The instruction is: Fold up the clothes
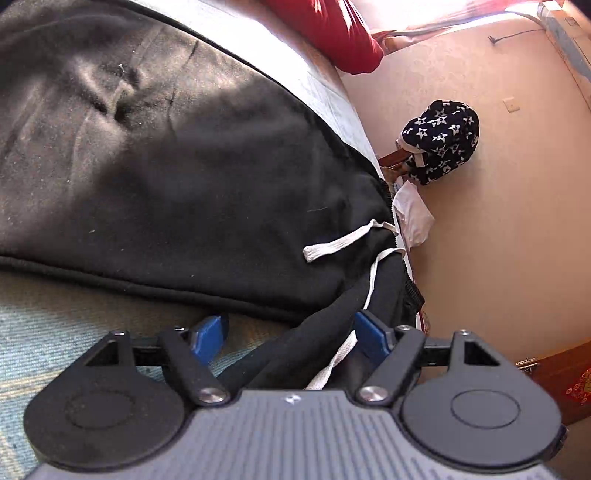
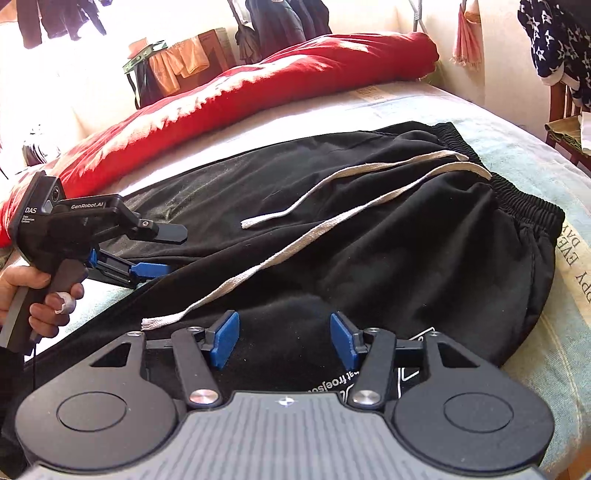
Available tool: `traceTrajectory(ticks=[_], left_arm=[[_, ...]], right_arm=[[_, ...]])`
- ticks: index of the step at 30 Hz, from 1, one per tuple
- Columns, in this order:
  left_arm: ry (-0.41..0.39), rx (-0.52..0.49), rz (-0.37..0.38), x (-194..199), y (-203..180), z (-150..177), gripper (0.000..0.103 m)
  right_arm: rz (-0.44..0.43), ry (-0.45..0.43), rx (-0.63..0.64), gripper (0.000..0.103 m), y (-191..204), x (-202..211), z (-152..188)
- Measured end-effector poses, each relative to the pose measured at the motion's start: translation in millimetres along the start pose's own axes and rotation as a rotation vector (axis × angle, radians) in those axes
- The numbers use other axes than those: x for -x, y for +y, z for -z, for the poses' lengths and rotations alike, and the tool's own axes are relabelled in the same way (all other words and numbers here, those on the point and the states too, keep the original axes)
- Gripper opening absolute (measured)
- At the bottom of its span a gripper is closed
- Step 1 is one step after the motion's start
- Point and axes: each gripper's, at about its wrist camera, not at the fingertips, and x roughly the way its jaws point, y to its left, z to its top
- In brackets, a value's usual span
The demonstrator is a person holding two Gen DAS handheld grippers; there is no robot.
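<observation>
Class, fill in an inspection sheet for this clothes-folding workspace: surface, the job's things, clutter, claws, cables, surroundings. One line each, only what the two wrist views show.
Surface: bed with a pale printed cover.
Job's things: black drawstring trousers lie spread on the bed, elastic waistband to the right, two white drawstrings loose across the fabric.
Clutter: red quilt bunched along the far side of the bed.
Claws: left claw open, a fold of trouser cloth and a drawstring between its pads; right claw open over black fabric, gripping nothing.
Cables: power cord on the floor by the wall.
Surroundings: star-patterned garment draped on a wooden chair; clothes hanging at the sunlit window.
</observation>
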Motion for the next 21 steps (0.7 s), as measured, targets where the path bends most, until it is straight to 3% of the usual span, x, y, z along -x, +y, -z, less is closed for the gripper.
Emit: traceTrajectory(ticks=[6,11,14,18,21], left_arm=[[-0.028,-0.035,0.048,-24.7,-15.8,-12.3,0.075],[0.026,-0.107,0.101,-49.9,-32.5,-16.1,0.078],[0.029,-0.099,0.131,-57.4,-40.0,-24.7,0.078],[-0.043,-0.058,0.226,-44.4,-40.0,-36.5,0.078],[-0.032,-0.032,0.239,-42.1,-38.3,-42.9,0.078]], right_arm=[[-0.013,-0.01,-0.012,0.06,-3.7,0.8,2.5],[-0.026,-0.009,-0.01,0.06,-3.8,-4.8,0.1],[-0.032,0.001,0.004,0.06,-2.4,-9.4,-1.0],[-0.047,0.005,0.031,0.06,-0.4,-15.1,-4.7],[-0.076,-0.001,0.065,0.06,3.9,-25.2,-12.6]])
